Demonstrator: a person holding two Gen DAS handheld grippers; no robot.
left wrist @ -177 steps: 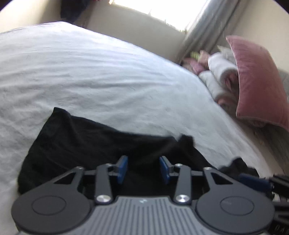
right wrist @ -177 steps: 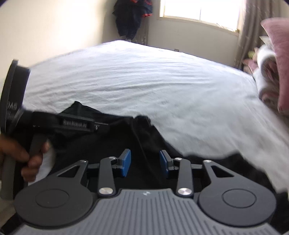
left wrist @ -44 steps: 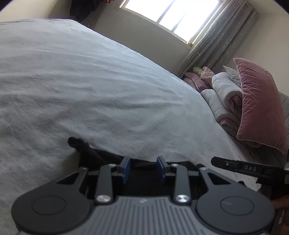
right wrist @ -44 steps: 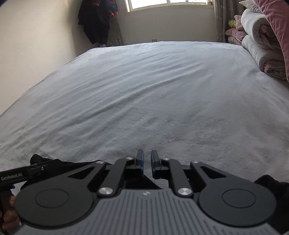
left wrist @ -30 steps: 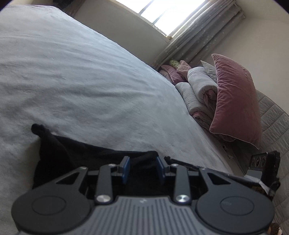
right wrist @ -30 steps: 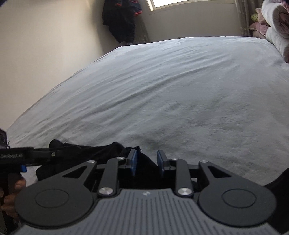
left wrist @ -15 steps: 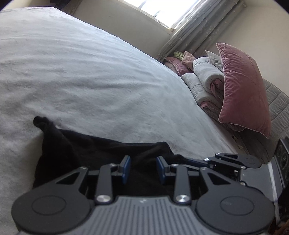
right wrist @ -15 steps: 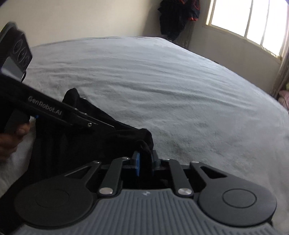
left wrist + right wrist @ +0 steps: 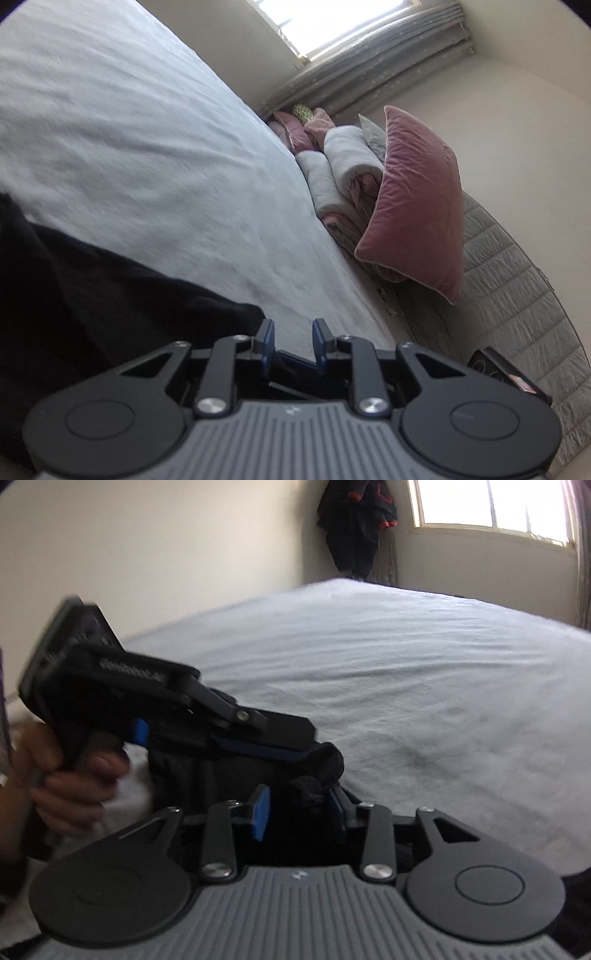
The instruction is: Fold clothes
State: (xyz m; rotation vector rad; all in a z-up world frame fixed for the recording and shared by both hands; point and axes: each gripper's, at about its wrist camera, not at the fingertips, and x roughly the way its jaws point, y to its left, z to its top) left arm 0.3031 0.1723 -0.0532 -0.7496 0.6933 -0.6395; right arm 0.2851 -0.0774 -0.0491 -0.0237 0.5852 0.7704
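Note:
A black garment (image 9: 110,302) lies bunched on the white bed (image 9: 129,147), at the lower left of the left wrist view. My left gripper (image 9: 291,334) sits just past the garment's right edge. Its jaws are closing, and only sheet shows between the tips. In the right wrist view a person's hand (image 9: 70,779) holds the left gripper (image 9: 288,742) over the garment (image 9: 207,775), its tip against a bunched fold (image 9: 314,775). My right gripper (image 9: 299,808) is opening. That fold sits between its pads without being pressed.
A pink pillow (image 9: 417,206) and rolled quilts (image 9: 343,162) are stacked against the grey quilted headboard (image 9: 517,295) on the right. A small black device (image 9: 506,373) lies near the headboard. Dark clothes (image 9: 354,520) hang in the far corner beside the window (image 9: 491,506).
The right jaws, shut on a fold of the garment half a second ago, have spread apart. The left gripper has come closer above the cloth, narrowed slightly and swung right.

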